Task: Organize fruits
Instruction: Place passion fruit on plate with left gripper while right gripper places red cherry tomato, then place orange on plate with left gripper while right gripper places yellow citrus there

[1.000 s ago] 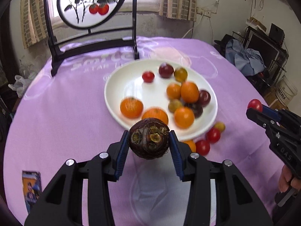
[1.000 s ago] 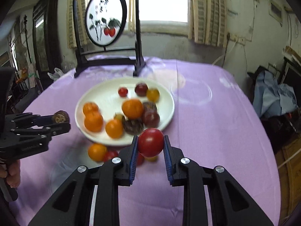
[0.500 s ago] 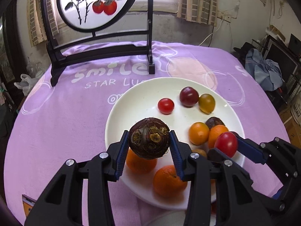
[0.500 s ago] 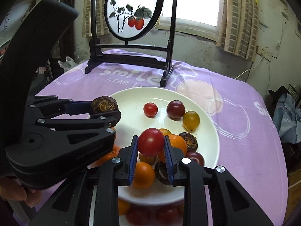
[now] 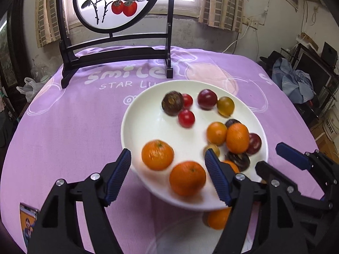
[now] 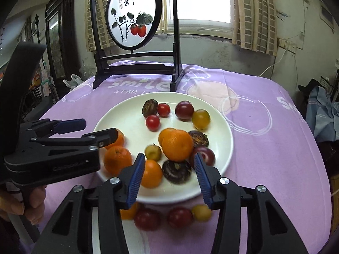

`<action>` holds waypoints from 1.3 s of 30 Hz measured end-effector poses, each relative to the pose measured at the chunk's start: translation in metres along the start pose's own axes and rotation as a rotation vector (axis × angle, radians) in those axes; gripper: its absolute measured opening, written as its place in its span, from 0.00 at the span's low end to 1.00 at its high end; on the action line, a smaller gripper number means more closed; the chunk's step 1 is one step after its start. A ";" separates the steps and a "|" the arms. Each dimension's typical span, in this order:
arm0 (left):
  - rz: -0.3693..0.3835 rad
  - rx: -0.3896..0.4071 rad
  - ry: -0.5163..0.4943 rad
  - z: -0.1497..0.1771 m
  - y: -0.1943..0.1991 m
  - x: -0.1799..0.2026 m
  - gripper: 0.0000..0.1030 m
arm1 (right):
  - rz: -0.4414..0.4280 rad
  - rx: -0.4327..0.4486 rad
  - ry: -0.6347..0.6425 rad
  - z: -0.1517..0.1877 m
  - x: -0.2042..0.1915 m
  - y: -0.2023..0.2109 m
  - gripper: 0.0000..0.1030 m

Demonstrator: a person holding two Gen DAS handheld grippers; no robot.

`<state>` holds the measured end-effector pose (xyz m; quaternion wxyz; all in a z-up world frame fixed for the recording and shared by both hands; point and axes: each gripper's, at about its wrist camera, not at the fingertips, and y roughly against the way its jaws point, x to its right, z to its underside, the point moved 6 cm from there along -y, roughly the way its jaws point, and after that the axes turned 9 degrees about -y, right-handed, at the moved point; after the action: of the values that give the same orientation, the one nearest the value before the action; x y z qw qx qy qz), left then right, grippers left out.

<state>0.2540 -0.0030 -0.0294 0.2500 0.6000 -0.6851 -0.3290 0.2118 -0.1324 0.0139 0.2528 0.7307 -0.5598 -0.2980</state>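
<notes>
On the white plate [image 6: 224,158] sit oranges, red and dark tomatoes, a yellowish one and a dark brown round fruit [image 5: 172,103] touching a red tomato [image 5: 186,118]. Several look smeared with blur. More fruit on the purple cloth [image 6: 264,148] is half hidden under the plate's near rim and behind the fingers. Left gripper [image 5: 168,174] and right gripper [image 6: 168,176] have both just been opening; jaws spread, nothing between them, hovering over the plate's near edge.

left gripper [image 5: 168,174]: just opened, empty | right gripper [image 6: 168,178]: just opened, empty
</notes>
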 end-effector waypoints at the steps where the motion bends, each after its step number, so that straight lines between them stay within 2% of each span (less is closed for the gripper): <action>1: 0.003 0.001 0.001 0.005 0.003 0.001 0.68 | 0.000 -0.001 -0.010 0.004 0.004 0.004 0.49; 6: 0.022 -0.007 -0.006 0.028 0.017 0.008 0.69 | 0.031 -0.005 -0.032 0.024 0.022 0.017 0.56; 17: 0.049 -0.030 -0.060 0.070 0.032 0.028 0.73 | 0.071 -0.046 -0.059 0.066 0.046 0.032 0.59; 24: 0.075 -0.064 -0.120 0.090 0.025 0.047 0.73 | 0.056 -0.046 -0.080 0.070 0.051 0.035 0.59; 30: 0.074 -0.091 -0.164 0.094 0.011 0.060 0.72 | 0.047 -0.040 -0.056 0.071 0.048 0.038 0.59; 34: 0.081 -0.116 -0.190 0.090 -0.004 0.067 0.64 | 0.043 -0.023 -0.042 0.069 0.046 0.042 0.59; 36: 0.081 -0.138 -0.203 0.089 -0.014 0.071 0.57 | 0.041 -0.024 -0.044 0.069 0.046 0.043 0.59; 39: 0.076 -0.129 -0.219 0.082 -0.020 0.074 0.56 | 0.038 -0.023 -0.042 0.069 0.046 0.043 0.59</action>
<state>0.1950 -0.0645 -0.1025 0.2239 0.5168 -0.7080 -0.4261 0.1422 -0.1897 -0.0106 0.2548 0.7106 -0.5753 -0.3149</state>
